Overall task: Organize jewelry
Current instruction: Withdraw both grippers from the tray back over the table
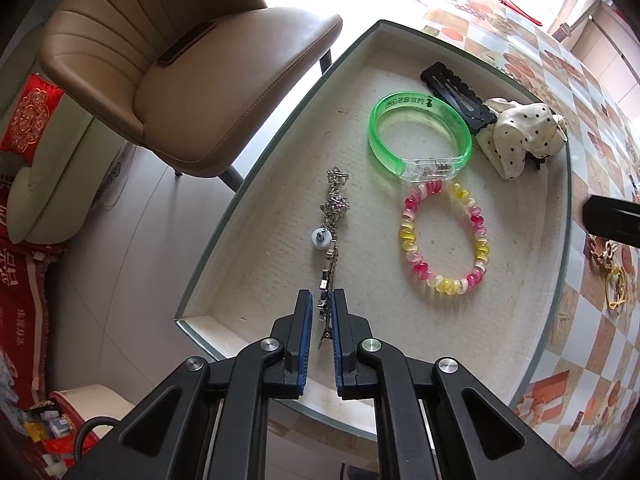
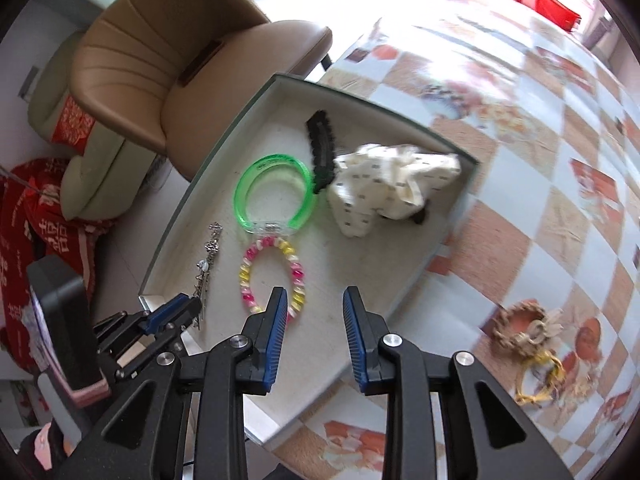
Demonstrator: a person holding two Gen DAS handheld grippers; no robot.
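Note:
A shallow beige tray point(image 1: 280, 216) lies on the table. In it lie a silver chain necklace point(image 1: 333, 216), a green plastic bangle point(image 1: 420, 132), a pink-and-yellow bead bracelet point(image 1: 444, 236), a black hair clip point(image 1: 456, 94) and a cream polka-dot scrunchie point(image 1: 520, 136). My left gripper point(image 1: 322, 300) is narrowly closed around the near end of the necklace; it also shows in the right wrist view point(image 2: 180, 312). My right gripper point(image 2: 316, 300) is open and empty above the tray's near part point(image 2: 360, 264), just right of the bead bracelet point(image 2: 272, 276).
A woven brown bracelet point(image 2: 520, 332) and a yellow cord point(image 2: 540, 384) lie on the checked tablecloth point(image 2: 520, 160) right of the tray. A tan padded chair point(image 1: 160, 72) stands past the table's left edge. Red bags are on the floor.

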